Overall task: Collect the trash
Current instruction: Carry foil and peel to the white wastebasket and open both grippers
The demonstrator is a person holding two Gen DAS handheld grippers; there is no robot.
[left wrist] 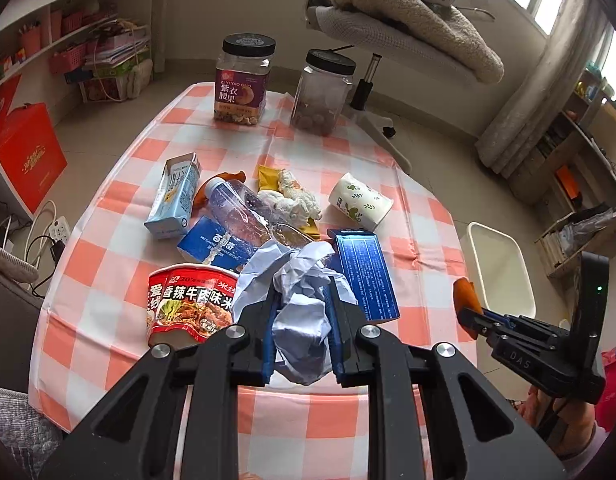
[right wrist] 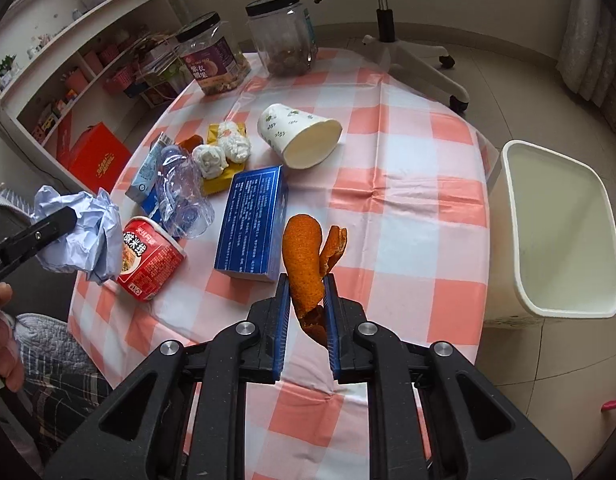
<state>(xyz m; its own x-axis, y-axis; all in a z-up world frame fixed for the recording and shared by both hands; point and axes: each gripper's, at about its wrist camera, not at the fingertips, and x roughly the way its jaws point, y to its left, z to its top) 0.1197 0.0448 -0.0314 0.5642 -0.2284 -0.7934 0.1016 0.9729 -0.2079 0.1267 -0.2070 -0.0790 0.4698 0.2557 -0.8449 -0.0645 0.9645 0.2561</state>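
Note:
My left gripper (left wrist: pixel 302 304) is shut on a crumpled pale-blue paper wad (left wrist: pixel 300 320), held above the checked tablecloth (left wrist: pixel 108 264); the same wad (right wrist: pixel 84 236) shows at the left of the right wrist view. My right gripper (right wrist: pixel 307 284) is shut on a curled orange peel (right wrist: pixel 304 256), lifted over the cloth; the peel (left wrist: pixel 466 300) also appears at the right of the left wrist view. The white trash bin (right wrist: pixel 556 216) stands on the floor to the right of the table. Other trash lies in a heap: a red noodle cup (left wrist: pixel 188 304), a crushed clear bottle (left wrist: pixel 244 208), a blue box (left wrist: pixel 366 276).
A milk carton (left wrist: pixel 174 196), tissue balls on a yellow wrapper (left wrist: pixel 292 200) and a tipped paper cup (right wrist: pixel 300 136) lie mid-table. Two black-lidded jars (left wrist: pixel 244 80) stand at the far edge. An office chair base (right wrist: pixel 412 52) stands beyond. A person's hand (right wrist: pixel 4 344) is at left.

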